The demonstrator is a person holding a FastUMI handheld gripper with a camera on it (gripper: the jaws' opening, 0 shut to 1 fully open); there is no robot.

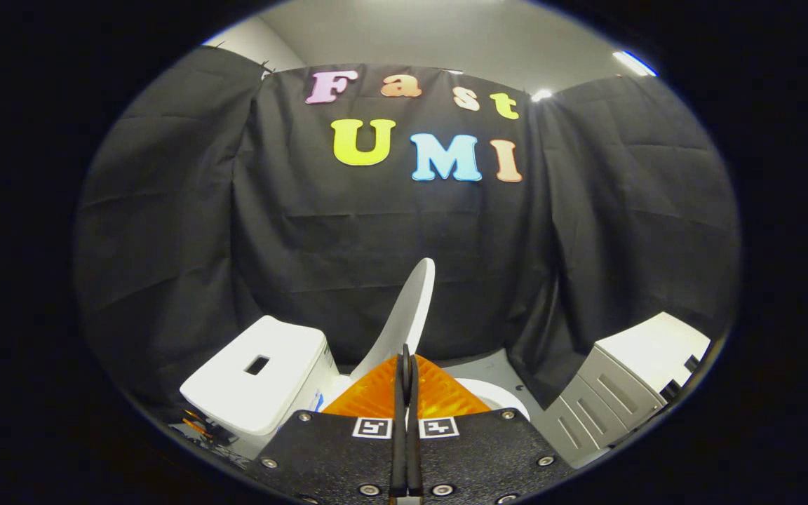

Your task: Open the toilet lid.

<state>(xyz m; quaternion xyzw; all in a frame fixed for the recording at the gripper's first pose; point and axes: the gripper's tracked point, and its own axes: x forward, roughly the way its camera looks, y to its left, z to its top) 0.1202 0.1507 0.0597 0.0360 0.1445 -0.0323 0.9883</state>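
The white lid (404, 315) stands raised, nearly upright, seen edge-on. It rises just beyond the tool (406, 365), whose fingers are closed together.

Claw (406, 365) on black textured plates, silver screws, two square markers

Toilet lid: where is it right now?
Gripper view: the lid stands raised just beyond the shut gripper, right of the tank, against the black cloth.

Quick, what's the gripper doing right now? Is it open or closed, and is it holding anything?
Gripper: closed, fingers together with nothing between them, just in front of the raised toilet lid.
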